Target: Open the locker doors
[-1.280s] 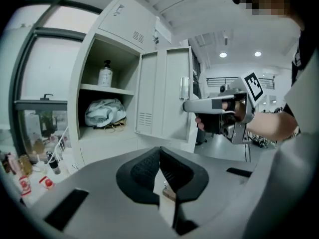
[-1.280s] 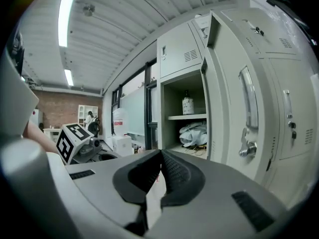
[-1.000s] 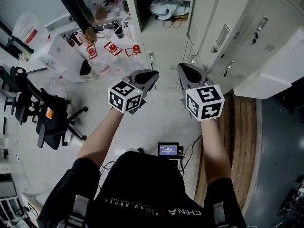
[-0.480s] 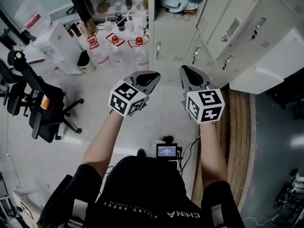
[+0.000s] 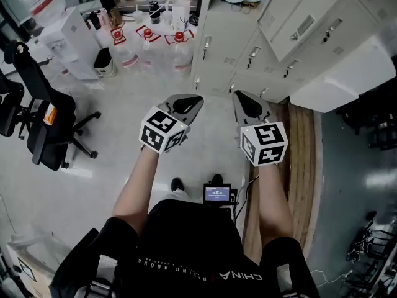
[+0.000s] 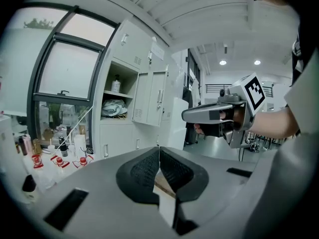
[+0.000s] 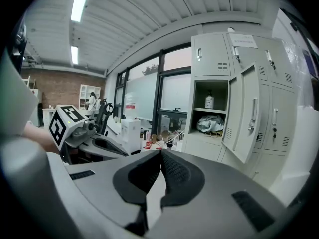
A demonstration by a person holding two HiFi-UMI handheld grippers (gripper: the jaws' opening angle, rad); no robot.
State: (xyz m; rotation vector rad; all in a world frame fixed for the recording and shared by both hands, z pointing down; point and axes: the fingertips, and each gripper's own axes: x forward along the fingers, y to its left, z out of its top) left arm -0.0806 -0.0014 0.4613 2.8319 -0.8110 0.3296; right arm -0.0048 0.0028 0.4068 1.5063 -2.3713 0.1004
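Observation:
A bank of pale grey lockers [image 5: 322,42] fills the upper right of the head view. One upper door [image 7: 247,114] hangs open beside an open compartment with a bundled cloth [image 7: 208,123] on its shelf. The lower doors [image 5: 214,48] with small handles are closed. My left gripper [image 5: 191,102] and right gripper [image 5: 240,98] are held side by side in mid-air over the floor, short of the lockers and touching nothing. In the left gripper view the pads meet at the left gripper's tip [image 6: 158,151] with nothing between them. The right gripper [image 7: 160,154] also has its pads together and empty.
Large water bottles with red caps [image 5: 147,42] stand on the floor left of the lockers, by a white box [image 5: 68,39]. Black office chairs [image 5: 43,129] are at the left. A wooden platform [image 5: 304,141] runs along the locker base. A small screen [image 5: 217,194] sits at my waist.
Both grippers have travelled together toward the lockers, which now sit lower and closer in the head view. The chairs have slid up the left edge. Both pairs of jaws stayed shut.

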